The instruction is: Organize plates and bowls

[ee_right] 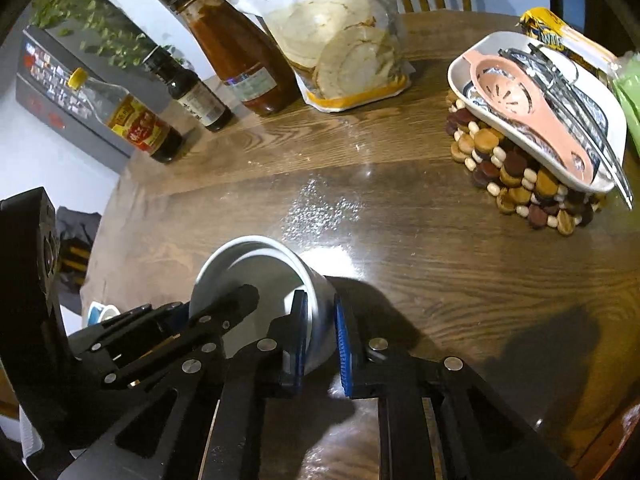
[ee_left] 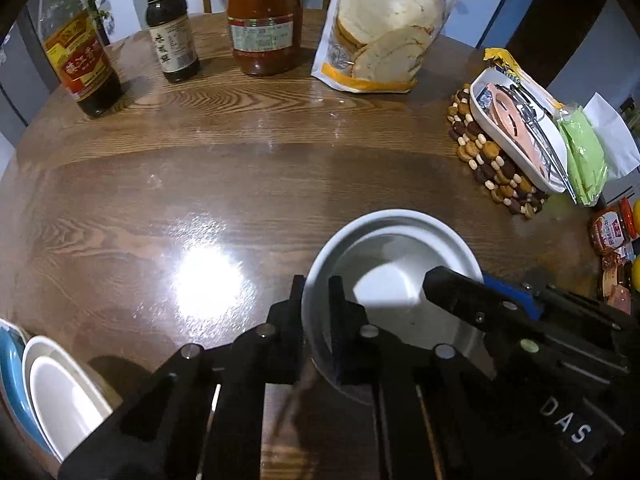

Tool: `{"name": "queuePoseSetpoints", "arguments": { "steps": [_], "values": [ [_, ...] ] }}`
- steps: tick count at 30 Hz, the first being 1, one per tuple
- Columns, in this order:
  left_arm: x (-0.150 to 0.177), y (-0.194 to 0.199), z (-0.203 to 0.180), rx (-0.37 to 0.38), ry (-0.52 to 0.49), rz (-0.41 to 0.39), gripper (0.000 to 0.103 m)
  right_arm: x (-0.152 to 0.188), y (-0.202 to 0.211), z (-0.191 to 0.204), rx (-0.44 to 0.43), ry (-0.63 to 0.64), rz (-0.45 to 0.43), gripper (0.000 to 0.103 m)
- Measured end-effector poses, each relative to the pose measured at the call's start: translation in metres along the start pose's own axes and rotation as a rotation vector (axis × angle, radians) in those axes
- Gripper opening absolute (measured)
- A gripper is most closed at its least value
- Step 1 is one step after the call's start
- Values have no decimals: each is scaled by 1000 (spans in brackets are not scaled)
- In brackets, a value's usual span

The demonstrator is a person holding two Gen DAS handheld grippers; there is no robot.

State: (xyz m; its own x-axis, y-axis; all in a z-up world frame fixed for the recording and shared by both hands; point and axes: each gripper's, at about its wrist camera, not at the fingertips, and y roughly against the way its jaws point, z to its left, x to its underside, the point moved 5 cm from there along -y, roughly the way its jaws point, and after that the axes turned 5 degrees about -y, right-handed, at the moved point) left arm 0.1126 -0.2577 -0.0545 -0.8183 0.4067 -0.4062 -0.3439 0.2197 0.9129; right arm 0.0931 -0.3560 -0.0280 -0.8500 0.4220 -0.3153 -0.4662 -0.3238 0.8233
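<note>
A white bowl [ee_left: 394, 280] is held over the wooden table [ee_left: 200, 184] by both grippers. My left gripper [ee_left: 316, 312] is shut on its left rim, one finger inside and one outside. My right gripper [ee_right: 322, 316] is shut on the bowl's right wall [ee_right: 320, 300]; its black body also shows in the left wrist view [ee_left: 500, 312]. A stack of a white dish [ee_left: 60, 392] inside a blue plate [ee_left: 12, 376] lies at the lower left edge of the table. A white oval dish [ee_right: 532, 112] with a pink strainer and tongs rests on a beaded trivet [ee_right: 516, 188].
Along the far table edge stand a vinegar bottle [ee_left: 80, 68], a soy bottle [ee_left: 172, 36], a red sauce bottle [ee_left: 264, 20] and a flour bag [ee_left: 384, 28]. A green packet [ee_left: 584, 156] and red jars [ee_left: 612, 232] sit at the right.
</note>
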Motion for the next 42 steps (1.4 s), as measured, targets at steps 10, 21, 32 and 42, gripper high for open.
{"name": "queuePoseSetpoints", "arguments": {
  "steps": [10, 21, 32, 42],
  "values": [
    [10, 46, 3, -16, -24, -94, 10, 13, 37, 27, -19, 8, -83, 16],
    [29, 91, 14, -15, -21, -171, 11, 33, 69, 60, -22, 33, -137, 16],
    [51, 128, 43, -37, 11, -223, 11, 54, 82, 105, -40, 95, -167, 16],
    [71, 153, 83, -75, 72, -257, 11, 69, 77, 153, -69, 169, -157, 16]
  ]
}}
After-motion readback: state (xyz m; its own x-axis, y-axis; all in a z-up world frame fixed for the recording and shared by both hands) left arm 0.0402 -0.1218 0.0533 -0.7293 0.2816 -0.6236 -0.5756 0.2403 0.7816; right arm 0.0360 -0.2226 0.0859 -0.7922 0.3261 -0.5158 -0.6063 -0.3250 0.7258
